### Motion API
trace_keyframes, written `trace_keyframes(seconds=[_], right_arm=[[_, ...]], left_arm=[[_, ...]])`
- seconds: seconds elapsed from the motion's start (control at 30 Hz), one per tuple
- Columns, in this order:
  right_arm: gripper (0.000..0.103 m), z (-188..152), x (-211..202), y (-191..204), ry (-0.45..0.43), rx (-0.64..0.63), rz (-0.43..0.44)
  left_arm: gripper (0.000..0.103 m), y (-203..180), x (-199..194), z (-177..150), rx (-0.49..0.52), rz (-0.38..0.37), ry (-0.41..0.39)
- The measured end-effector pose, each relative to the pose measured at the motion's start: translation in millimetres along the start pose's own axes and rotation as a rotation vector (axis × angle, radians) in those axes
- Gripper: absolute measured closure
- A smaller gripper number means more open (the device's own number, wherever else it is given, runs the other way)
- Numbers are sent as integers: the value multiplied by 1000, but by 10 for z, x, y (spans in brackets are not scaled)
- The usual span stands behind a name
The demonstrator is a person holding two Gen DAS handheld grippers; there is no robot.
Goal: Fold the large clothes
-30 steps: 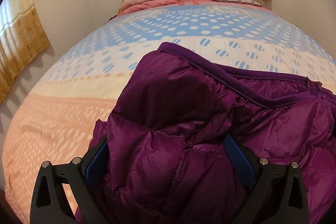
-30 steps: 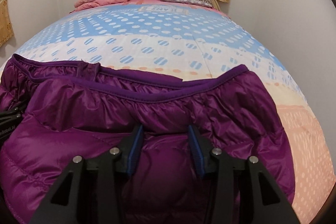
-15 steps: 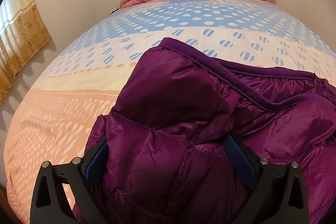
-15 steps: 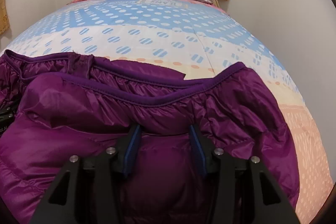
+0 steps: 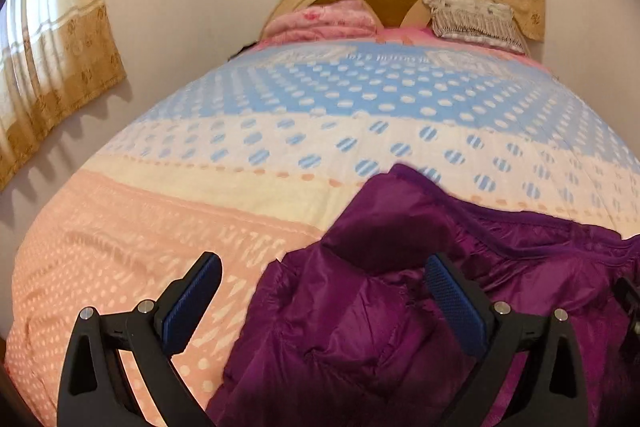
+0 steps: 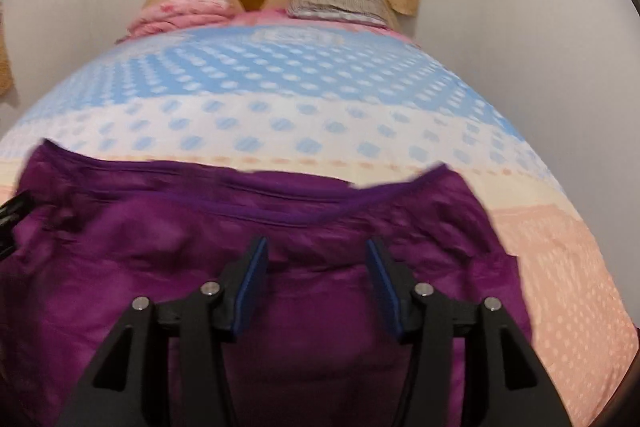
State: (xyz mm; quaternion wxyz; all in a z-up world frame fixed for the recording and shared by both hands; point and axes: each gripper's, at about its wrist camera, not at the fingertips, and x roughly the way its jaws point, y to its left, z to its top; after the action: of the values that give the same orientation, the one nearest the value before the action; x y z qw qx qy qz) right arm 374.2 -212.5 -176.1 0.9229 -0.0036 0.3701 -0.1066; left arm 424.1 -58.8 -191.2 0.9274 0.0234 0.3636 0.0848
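The purple jacket (image 5: 420,307) lies on the bed (image 5: 160,227), bunched and puffy, with its trimmed edge turned away from both tools. In the left wrist view the left tool (image 5: 320,291) has its jaws wide apart. The jacket sits ahead and to the right of it; its right pad (image 5: 452,303) is against the cloth, while the left pad (image 5: 192,299) is over bare bed cover. It grips nothing. In the right wrist view the right tool (image 6: 316,279) is above the middle of the jacket (image 6: 280,247), the trimmed edge just ahead of its tips. Its jaws stand apart with cloth visible between them, and I do not see a pinch, so I judge it open. This picture is blurred, so fine detail is not sure.

I think the step in hand is to take a new hold for the next fold. To do it well, each tool should take one clear layer at the trimmed edge or a corner, not a loose bulge in the middle. The left tool should go more to its right, so that both pads come over cloth before closing. The filling is slippery and springy, so a deep bite is better than a tip pinch. Both tools should then lift together and lay the fold flat, and press air out, otherwise the fold may open again.
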Motion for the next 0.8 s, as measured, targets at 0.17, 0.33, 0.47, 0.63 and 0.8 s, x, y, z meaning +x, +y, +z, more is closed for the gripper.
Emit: trace_keyframes(seconds=[0.17, 0.33, 0.47, 0.63, 0.8], right_arm=[[48, -180, 285, 230, 63, -49, -8], [47, -232, 382, 261, 73, -76, -28], [46, -232, 420, 260, 80, -79, -34], [46, -260, 422, 305, 79, -85, -46], [45, -256, 445, 313, 83, -81, -47]], left_arm=[[1, -62, 351, -227, 25, 15, 102], [1, 38, 434, -239, -40, -37, 126], [1, 33, 477, -252, -51, -52, 152], [1, -12, 483, -271, -31, -32, 157], [1, -2, 505, -263, -28, -31, 159]])
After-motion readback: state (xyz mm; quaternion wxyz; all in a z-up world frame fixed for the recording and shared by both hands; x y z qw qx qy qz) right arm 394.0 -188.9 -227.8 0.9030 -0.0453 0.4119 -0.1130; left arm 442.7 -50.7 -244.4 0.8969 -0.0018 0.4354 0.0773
